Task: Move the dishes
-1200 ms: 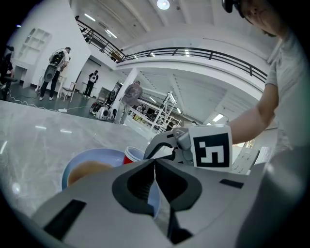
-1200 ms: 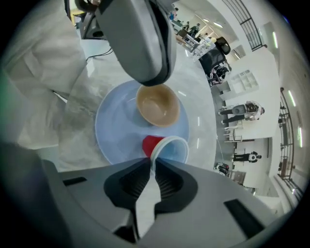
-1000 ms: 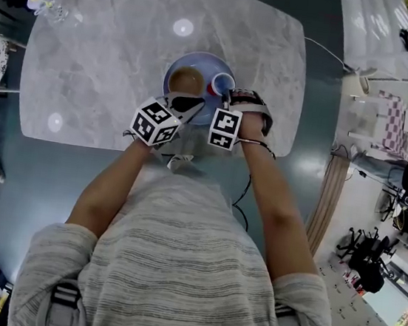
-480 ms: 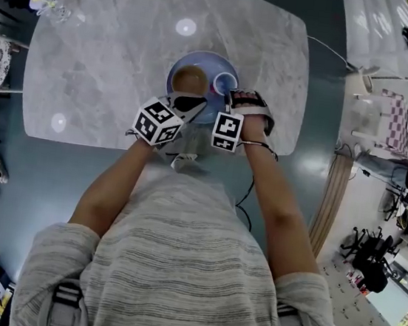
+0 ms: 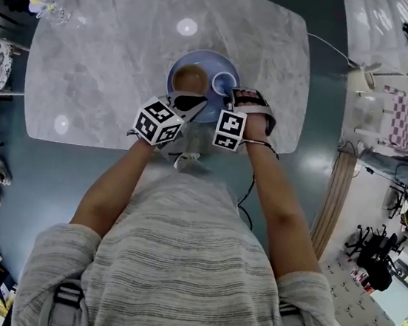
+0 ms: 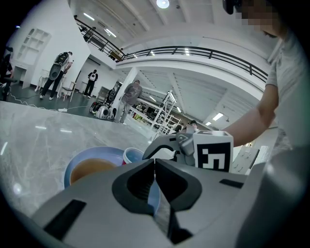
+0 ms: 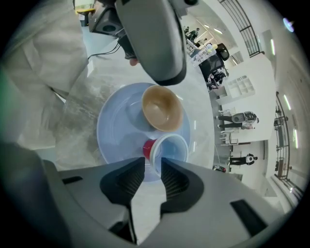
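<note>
Dishes sit gathered on the tabletop: brown bowl and red-and-white cup both rest on the blue plate. Left tongs pinch the plate's near rim. Right tongs have just been opening, and the cup's rim stands loose between the jaws. Stacking looks done; carrying the plate away probably remains.

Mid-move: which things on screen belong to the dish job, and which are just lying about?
Job: blue plate; brown bowl and red-and-white cup on it.
Lying about: small clear item at the far-left corner of the table; white cable past its right edge.
</note>
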A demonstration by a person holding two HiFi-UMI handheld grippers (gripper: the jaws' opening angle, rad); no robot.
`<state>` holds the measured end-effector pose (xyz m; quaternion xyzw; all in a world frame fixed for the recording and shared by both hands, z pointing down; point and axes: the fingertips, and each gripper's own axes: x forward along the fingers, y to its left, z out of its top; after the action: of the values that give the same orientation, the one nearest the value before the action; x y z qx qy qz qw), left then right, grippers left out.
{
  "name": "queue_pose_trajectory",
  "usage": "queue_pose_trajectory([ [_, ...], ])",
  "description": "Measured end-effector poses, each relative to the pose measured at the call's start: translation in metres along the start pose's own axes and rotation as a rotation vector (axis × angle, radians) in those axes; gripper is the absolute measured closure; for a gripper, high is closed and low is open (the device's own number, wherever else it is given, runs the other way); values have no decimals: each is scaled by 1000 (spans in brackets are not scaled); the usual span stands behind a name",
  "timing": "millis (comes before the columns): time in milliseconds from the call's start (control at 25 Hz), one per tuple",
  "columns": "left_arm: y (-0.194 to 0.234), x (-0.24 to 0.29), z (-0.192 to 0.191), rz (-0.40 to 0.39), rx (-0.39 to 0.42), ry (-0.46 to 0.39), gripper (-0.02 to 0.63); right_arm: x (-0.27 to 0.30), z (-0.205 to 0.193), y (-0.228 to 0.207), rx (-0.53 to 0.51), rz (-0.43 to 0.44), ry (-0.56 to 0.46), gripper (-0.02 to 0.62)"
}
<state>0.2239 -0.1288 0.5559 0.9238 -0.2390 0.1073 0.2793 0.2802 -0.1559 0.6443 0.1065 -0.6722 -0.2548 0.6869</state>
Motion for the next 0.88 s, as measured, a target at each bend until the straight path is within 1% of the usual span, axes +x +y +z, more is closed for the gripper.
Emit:
queue_pose_trajectory([
  [80, 1, -1, 0, 1, 1, 0, 584, -3, 2, -1, 58, 12, -29, 468],
  [160, 2, -2, 0, 3, 3, 0, 584, -7, 5, -1, 145, 34, -70, 457],
  [360, 1, -2, 1, 5, 4, 0, 584, -28, 14, -10, 422, 63, -188, 448],
  [600, -5, -3, 9, 4, 23, 4, 584, -51, 15, -21, 713, 65, -305, 449],
  [760, -9, -6, 18, 2, 37, -14, 584, -69, 12, -29, 894, 57, -402, 469],
  [880, -15, -11, 25, 1, 46, -32, 584, -86, 15, -33, 1023, 69, -522, 500],
])
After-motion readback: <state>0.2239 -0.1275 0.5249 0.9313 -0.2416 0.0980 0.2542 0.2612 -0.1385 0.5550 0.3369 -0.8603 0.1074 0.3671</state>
